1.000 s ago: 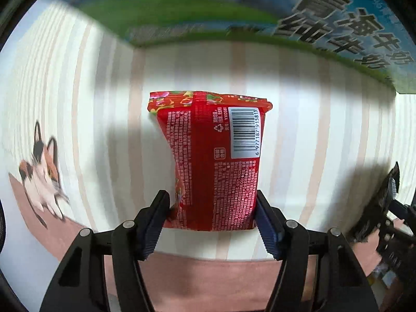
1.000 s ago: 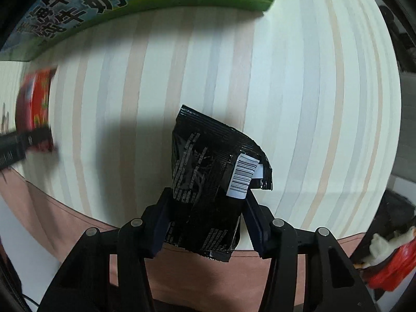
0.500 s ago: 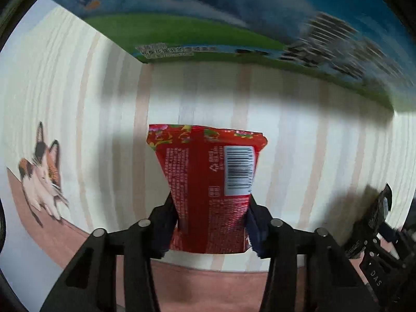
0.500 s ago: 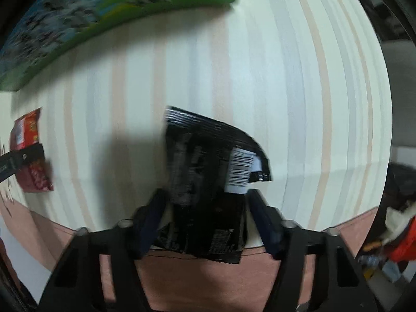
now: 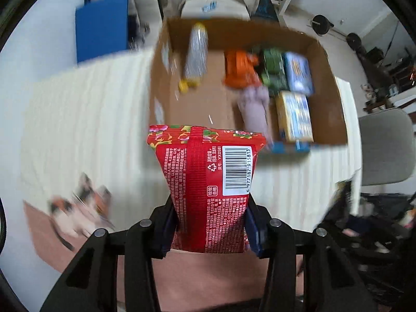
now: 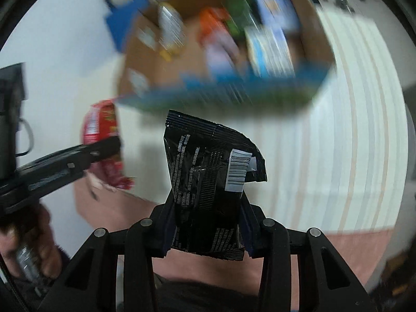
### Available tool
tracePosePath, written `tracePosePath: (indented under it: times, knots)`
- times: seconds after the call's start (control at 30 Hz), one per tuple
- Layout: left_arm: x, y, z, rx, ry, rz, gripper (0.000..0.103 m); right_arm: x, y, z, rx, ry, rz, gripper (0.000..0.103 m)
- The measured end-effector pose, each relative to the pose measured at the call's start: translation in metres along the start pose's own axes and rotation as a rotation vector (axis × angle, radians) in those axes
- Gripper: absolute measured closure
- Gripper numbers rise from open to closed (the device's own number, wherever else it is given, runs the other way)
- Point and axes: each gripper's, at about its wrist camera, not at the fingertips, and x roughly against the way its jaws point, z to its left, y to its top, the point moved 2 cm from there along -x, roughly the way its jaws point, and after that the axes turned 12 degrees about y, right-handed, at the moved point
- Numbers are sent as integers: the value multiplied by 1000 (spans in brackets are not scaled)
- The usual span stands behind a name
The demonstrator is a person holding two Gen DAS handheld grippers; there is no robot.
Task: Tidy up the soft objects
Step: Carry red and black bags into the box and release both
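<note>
My left gripper (image 5: 210,231) is shut on a red snack packet (image 5: 208,182) with a barcode, held high above the striped tablecloth (image 5: 78,130). My right gripper (image 6: 206,227) is shut on a black snack packet (image 6: 208,182), also lifted. An open cardboard box (image 5: 330,98) lies beyond both, holding a clear bottle (image 5: 196,54), an orange packet (image 5: 239,70), a green packet, a purple soft thing (image 5: 253,106) and blue cartons. The left gripper with the red packet (image 6: 101,127) shows at the left of the right wrist view.
A cat picture (image 5: 75,208) is on the cloth's near left. A grey chair (image 5: 384,145) stands to the right of the table. A blue board (image 5: 101,28) leans behind the table. Gym weights and clutter lie far right.
Both grippers have risen well above the table with their packets, so the box's open inside now shows. The left jaws closed onto the red packet a second ago.
</note>
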Motion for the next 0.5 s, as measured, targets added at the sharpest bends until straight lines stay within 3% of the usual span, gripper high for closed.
tracePosePath:
  times: [0.07,0.1,0.2,0.33,0.5]
  knots:
    - [-2,32,5,-27,46,-8,60,16,37,4,40,5,-38,59]
    - [-9,47,7,-30,54,4,60,41,56,-16,58,-2,-54,59]
    - [-28,92,10,-34,58,88,60,39,105,-23,79,8,-58,59]
    - [-72,128,11,-32,55,212,60,16,144,-36,65,3,-25,59]
    - [-113,147,9,-57,78,321,60,-36,171,-58,22,0,44,59]
